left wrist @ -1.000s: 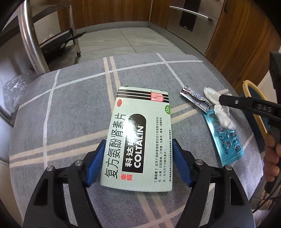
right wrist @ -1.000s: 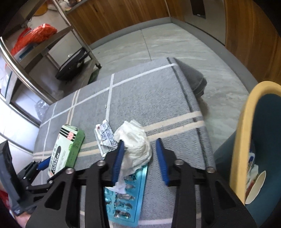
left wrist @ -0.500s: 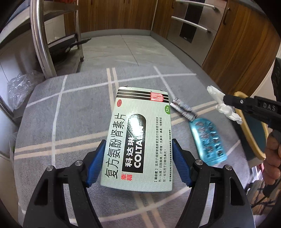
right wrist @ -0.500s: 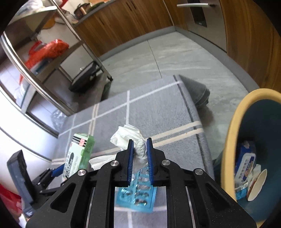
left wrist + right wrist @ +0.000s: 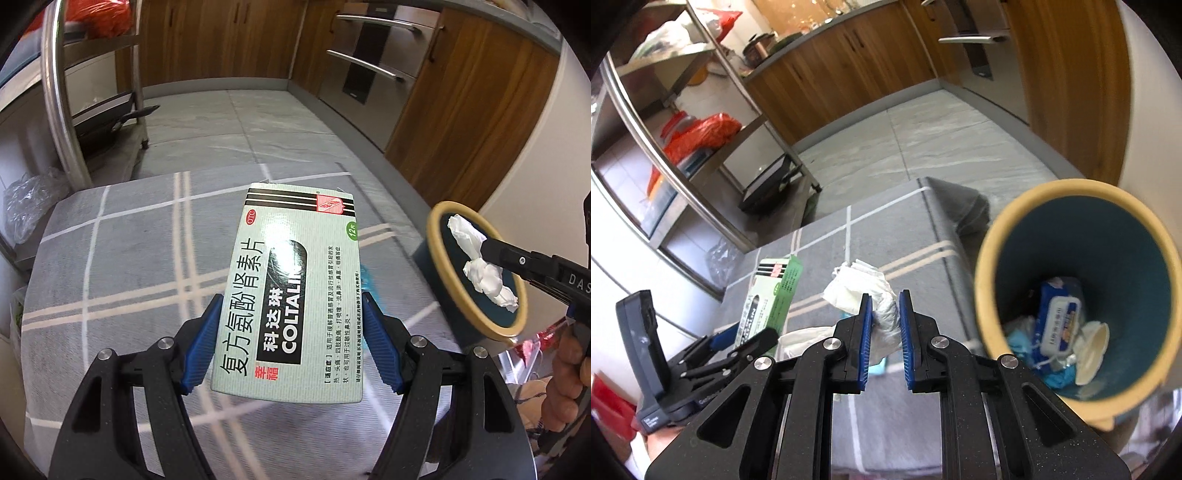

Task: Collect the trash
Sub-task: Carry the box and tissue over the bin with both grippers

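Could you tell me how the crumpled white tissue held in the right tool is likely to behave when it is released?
The tissue looks soft: it bulges around the right tool and droops in loose folds, so probably floppy. Being thin crumpled paper, it is likely very light and may drift rather than drop straight toward the bin.

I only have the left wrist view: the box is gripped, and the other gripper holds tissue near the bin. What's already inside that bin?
Observer: A wet-wipes pack with its flip lid open lies at the bottom of the bin, among other wrappers.
Operator: Is the tissue squarely gripped?
Observer: Yes, the right gripper pinches the tissue between its pads; the wad bulges out ahead of them.
Operator: Anything left on the table?
Observer: A bit of blue packaging shows on the cloth beneath the right gripper.
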